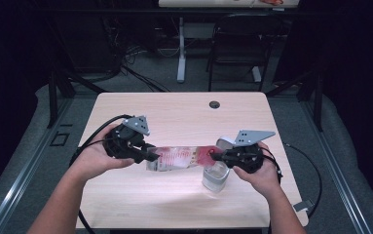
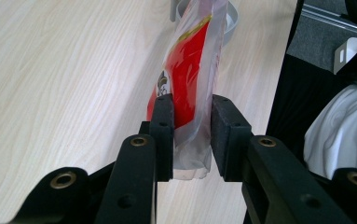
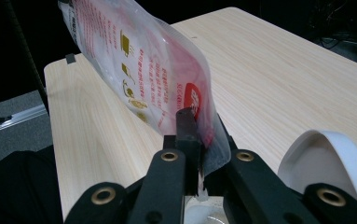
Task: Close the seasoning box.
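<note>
Pouch (image 1: 181, 158) print: red script lines and small yellow icons on the clear side, a round red logo near one end, too blurred to read. Other face is solid red with a gold edge and a small crest. Clear plastic, sealed flat ends, held stretched above the table (image 1: 174, 112) centre, slightly toward 6 o'clock. Left gripper (image 1: 150, 156) fingers pinch its 9 o'clock end. Right gripper (image 1: 215, 156) fingers are pressed on its 3 o'clock end, above a clear container (image 1: 214, 176) with open white lid (image 3: 323, 158).
</note>
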